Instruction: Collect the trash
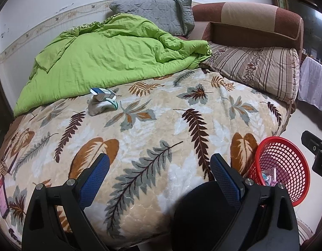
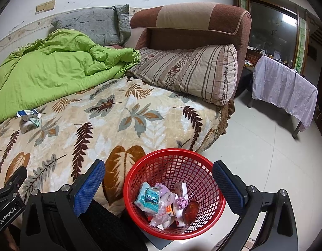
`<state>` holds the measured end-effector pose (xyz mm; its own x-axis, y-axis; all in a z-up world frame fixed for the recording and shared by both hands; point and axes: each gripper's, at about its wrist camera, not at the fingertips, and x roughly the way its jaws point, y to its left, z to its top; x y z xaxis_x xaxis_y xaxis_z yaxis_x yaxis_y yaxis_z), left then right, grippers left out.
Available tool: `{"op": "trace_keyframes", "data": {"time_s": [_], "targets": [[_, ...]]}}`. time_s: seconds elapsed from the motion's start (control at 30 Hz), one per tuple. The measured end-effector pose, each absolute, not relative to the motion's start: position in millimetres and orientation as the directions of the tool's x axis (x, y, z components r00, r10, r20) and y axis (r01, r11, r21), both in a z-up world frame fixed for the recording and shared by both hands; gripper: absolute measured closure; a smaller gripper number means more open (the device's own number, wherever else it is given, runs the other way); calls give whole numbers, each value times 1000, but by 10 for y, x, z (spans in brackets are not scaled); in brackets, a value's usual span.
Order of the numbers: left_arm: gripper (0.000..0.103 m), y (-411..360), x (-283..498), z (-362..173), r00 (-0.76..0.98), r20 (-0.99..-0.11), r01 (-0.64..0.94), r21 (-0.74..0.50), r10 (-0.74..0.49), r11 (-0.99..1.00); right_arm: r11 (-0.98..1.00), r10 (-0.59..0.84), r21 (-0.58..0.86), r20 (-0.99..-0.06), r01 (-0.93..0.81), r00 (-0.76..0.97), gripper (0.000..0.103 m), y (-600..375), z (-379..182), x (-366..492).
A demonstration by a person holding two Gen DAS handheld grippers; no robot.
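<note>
A red mesh basket [image 2: 205,165] stands on the floor at the bed's near corner and holds several pieces of trash, among them a teal tissue pack [image 2: 148,200]. It also shows in the left wrist view [image 1: 295,156]. A blue-and-white box [image 1: 103,93] and a crumpled grey-white sock [image 1: 99,106] lie on the leaf-patterned blanket [image 1: 161,121] near the green quilt; they also show in the right wrist view [image 2: 28,113]. My left gripper [image 1: 160,166] is open and empty above the blanket. My right gripper [image 2: 159,173] is open and empty above the basket.
A green quilt [image 1: 110,56], a grey pillow [image 1: 152,12], a striped pillow [image 1: 257,69] and a brown headboard [image 1: 255,23] sit at the far side. A pink phone [image 1: 1,198] lies at the blanket's left edge. A cloth-covered table [image 2: 284,90] stands on the tiled floor [image 2: 255,146].
</note>
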<state>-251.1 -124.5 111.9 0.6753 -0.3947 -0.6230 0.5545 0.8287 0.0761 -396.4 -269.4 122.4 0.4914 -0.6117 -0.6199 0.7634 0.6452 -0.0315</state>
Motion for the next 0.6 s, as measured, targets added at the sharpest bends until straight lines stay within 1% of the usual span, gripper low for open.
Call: {"op": "trace_keyframes", "data": {"time_s": [0.6], "targets": [[7, -1219, -2519, 1128, 676, -620, 555, 75, -397, 829, 662, -605, -41, -619, 748, 501, 0, -2627, 1236, -3953]]}}
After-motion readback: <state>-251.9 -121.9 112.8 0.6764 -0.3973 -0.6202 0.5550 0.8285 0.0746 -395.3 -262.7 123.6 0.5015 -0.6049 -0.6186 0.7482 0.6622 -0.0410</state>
